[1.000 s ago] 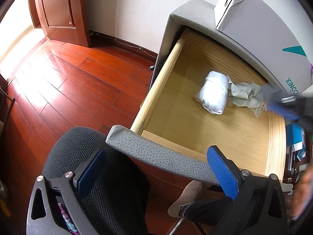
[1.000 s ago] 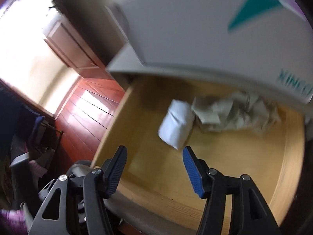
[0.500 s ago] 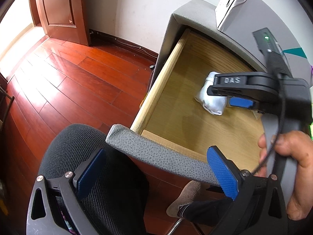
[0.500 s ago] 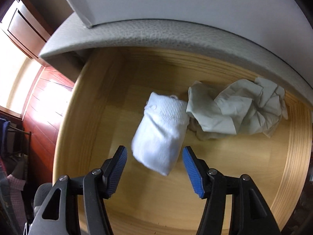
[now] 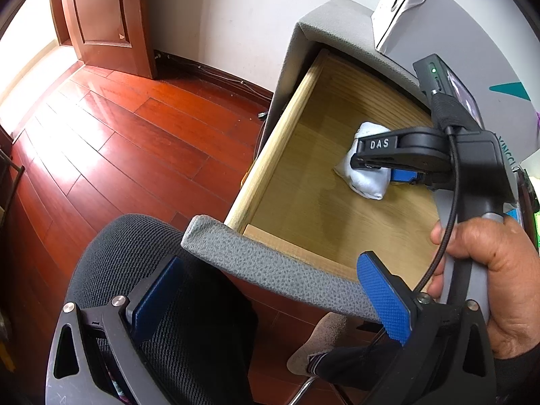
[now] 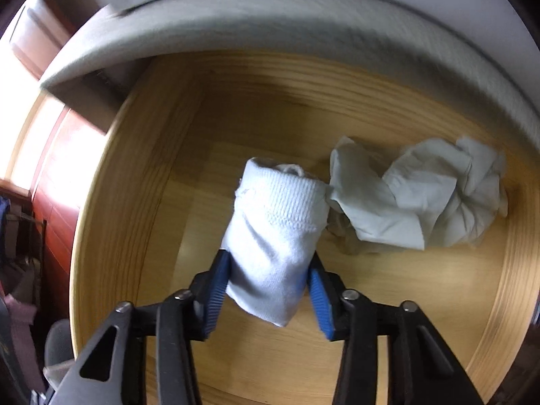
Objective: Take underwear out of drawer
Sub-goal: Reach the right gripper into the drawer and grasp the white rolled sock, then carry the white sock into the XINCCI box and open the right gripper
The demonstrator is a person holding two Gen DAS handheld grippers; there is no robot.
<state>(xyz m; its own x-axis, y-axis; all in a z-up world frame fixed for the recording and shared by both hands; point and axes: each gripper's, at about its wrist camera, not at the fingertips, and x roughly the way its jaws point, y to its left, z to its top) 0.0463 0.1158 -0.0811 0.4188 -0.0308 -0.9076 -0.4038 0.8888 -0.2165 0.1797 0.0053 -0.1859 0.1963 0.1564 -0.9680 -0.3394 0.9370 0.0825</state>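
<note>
The drawer (image 6: pixel 128 202) lies open under the right claw (image 6: pixel 268 290), whose jaws have just been closing and now clamp the white bundle (image 6: pixel 273 236); the crumpled garment (image 6: pixel 422 209) sits right of it. Lift straight up. The left claw (image 5: pixel 270 307) hangs apart.

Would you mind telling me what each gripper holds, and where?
The right gripper has just closed on the rolled white fabric bundle's near end; the left gripper holds nothing.
</note>
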